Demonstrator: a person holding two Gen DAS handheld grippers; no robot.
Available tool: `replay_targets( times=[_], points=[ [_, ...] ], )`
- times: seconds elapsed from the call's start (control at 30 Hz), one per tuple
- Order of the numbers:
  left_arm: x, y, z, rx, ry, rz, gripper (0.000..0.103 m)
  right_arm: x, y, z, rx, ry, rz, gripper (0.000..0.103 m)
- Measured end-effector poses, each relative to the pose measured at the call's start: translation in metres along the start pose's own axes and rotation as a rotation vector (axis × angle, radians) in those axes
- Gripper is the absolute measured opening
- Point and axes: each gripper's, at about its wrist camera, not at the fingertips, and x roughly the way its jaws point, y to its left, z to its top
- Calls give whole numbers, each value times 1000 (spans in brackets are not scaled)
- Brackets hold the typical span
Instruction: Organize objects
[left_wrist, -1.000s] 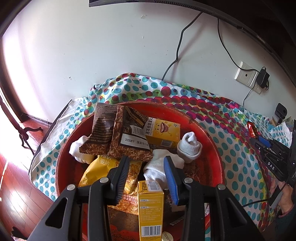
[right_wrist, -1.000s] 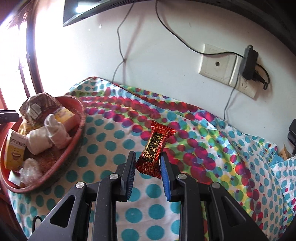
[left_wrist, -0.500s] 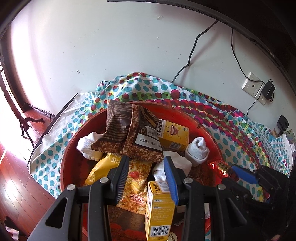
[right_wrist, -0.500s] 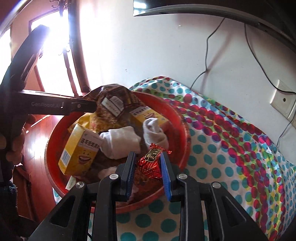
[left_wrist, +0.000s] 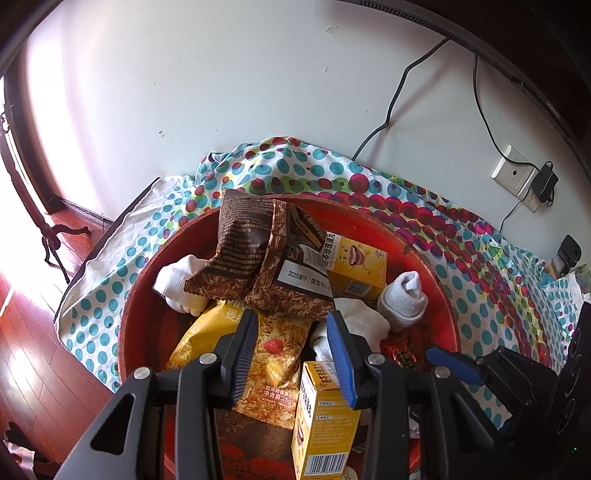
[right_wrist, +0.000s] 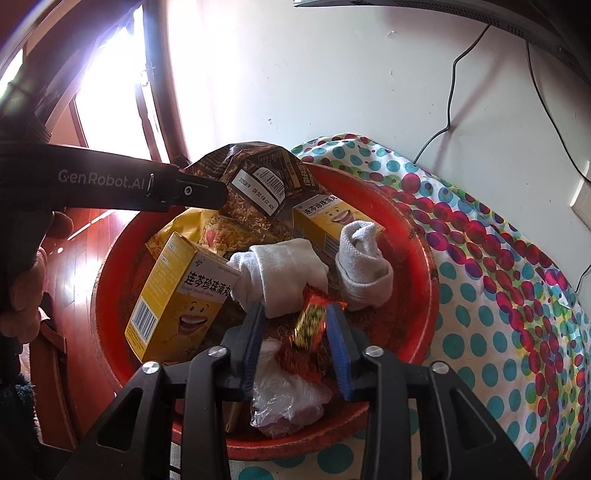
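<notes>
A red basin (right_wrist: 430, 280) on the dotted cloth holds snack bags, yellow boxes and rolled white socks. Over its near side my right gripper (right_wrist: 294, 308) has its jaws opening. A red-and-gold candy wrapper (right_wrist: 312, 325) tilts loose between them against the blue finger, with a gap on its other side. In the left wrist view the same candy (left_wrist: 400, 354) shows at the basin's right, beside the right gripper's blue finger (left_wrist: 454, 365). My left gripper (left_wrist: 290, 315) hangs open above a yellow chip bag (left_wrist: 273, 354) and grips nothing. A yellow box (left_wrist: 325, 417) stands under its blue finger.
Brown snack bags (left_wrist: 266, 251) lean at the basin's far side, with a second yellow box (left_wrist: 354, 266) and a rolled sock (left_wrist: 404, 295) beside them. A crumpled clear bag (right_wrist: 288, 395) lies near the right gripper. Wall socket (left_wrist: 513, 173) and cables are behind; wooden floor lies left.
My right gripper carried the candy leftward from the dotted cloth to over the basin, and its jaws have parted from the wrapper. The left gripper stayed over the basin.
</notes>
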Motion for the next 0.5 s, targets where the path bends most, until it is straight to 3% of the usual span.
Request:
replay_targets(
  times=[0.07, 0.13, 0.23, 0.5],
  points=[
    [2, -1, -1, 2, 5, 7, 39, -7, 1, -1, 1, -12, -6, 59],
    [2, -2, -1, 3, 4, 13, 39, -13, 1, -2, 2, -23, -3, 63],
    [2, -3, -1, -1, 5, 28, 39, -23, -2, -3, 19, -22, -8, 86],
    [-8, -22, -1, 42, -1, 74, 42, -59, 4, -16, 41, 2, -26, 97]
  ],
)
